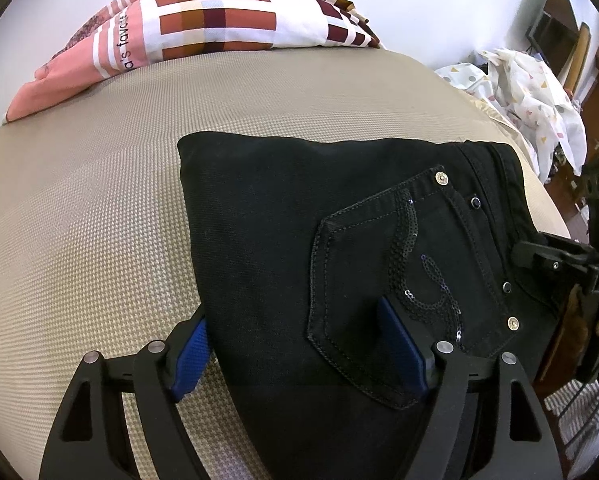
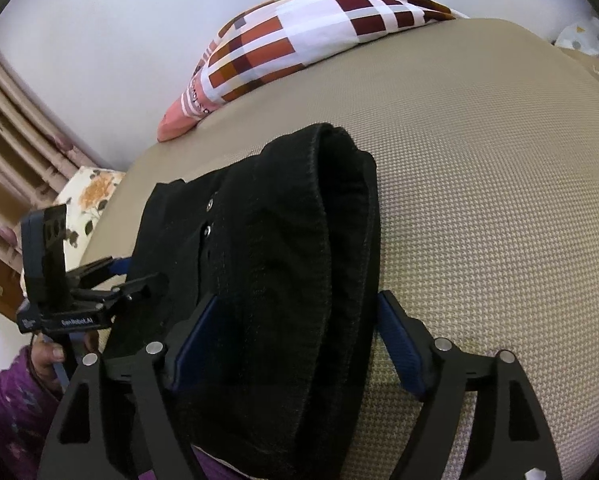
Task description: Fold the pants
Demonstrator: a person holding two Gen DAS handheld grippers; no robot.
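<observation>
With the folded black pants (image 1: 299, 240) lying near the bed's (image 1: 79, 220) front edge, both my left gripper (image 1: 299, 352) and right gripper (image 2: 291, 344) straddle them with jaws wide open, gripping nothing, so I judge careless closing could bunch the stacked layers.

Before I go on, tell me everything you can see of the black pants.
The black pants look like denim, folded into a thick, compact bundle on the beige mattress. A back pocket with sequin trim, metal rivets and dark studs faces up. The right wrist view shows stacked, rounded fold edges. The left gripper and right gripper each straddle an end, jaws open wide around the fabric.
</observation>
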